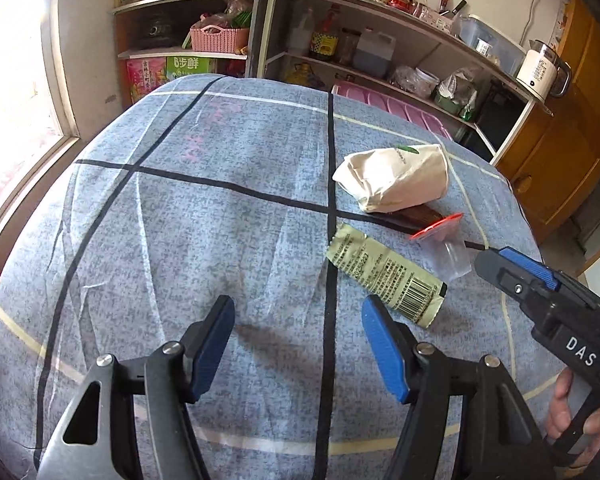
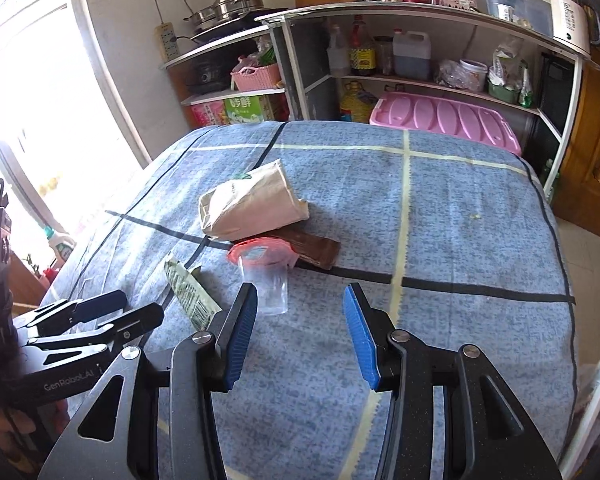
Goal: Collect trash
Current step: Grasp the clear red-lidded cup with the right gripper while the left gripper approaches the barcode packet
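On a blue checked cloth [image 1: 220,220] lies a small heap of trash. A crumpled paper bag [image 1: 396,180] [image 2: 252,208] rests on a brown wrapper [image 1: 416,216] [image 2: 316,250]. In front of them a clear plastic cup [image 1: 454,258] [image 2: 268,288] with a red lid lies tipped over, and beside it a green barcoded wrapper [image 1: 384,276] [image 2: 188,292]. My left gripper [image 1: 298,304] [image 2: 140,306] is open over bare cloth, left of the green wrapper. My right gripper [image 2: 300,296] [image 1: 496,264] is open too; its left finger is just short of the cup.
Metal shelves [image 2: 420,80] with bottles, jars and a pink basket stand behind the table. A pink plastic lid [image 2: 444,120] leans at the far edge. A white kettle [image 1: 540,68] sits on top, a wooden cabinet [image 1: 560,152] stands right, a bright window left. A hand [image 1: 568,408] holds the right gripper.
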A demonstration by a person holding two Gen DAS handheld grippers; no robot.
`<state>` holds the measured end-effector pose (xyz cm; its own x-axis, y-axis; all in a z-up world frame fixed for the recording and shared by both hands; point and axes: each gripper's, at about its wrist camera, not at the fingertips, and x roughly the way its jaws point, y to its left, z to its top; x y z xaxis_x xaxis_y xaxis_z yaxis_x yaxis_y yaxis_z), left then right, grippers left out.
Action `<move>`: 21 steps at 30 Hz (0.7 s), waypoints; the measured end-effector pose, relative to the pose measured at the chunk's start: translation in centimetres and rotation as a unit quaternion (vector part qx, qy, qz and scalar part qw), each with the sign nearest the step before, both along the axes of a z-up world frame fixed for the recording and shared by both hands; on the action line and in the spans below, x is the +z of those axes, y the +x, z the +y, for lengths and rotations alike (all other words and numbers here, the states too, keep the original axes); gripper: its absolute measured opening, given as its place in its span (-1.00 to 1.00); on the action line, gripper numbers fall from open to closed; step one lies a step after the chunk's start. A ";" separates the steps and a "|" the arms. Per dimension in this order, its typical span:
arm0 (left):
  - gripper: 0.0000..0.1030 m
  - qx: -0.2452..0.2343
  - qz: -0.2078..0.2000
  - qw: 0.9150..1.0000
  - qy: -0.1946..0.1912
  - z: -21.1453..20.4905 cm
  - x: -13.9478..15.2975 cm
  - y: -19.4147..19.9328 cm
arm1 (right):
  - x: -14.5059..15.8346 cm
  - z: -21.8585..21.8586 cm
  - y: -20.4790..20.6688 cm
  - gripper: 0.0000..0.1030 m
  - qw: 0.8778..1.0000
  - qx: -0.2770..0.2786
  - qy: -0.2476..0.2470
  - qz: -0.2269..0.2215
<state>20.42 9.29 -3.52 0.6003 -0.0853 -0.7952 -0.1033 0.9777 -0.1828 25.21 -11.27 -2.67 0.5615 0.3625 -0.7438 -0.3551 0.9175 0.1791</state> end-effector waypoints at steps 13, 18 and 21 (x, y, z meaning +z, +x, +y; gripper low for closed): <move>0.33 0.003 -0.005 1.000 -0.025 0.5 0.5 0.3 | -2.2 0.9 2.2 -0.42 0.999 0.003 0.021 0.042; 0.34 -0.006 -0.005 0.999 -0.044 -0.7 0.8 1.4 | -2.0 -0.2 1.6 -0.44 0.999 -0.005 0.011 0.039; 0.34 -0.011 -0.003 0.998 -0.054 -1.8 0.8 2.2 | -1.6 -1.5 1.1 -0.44 0.999 -0.017 0.016 0.034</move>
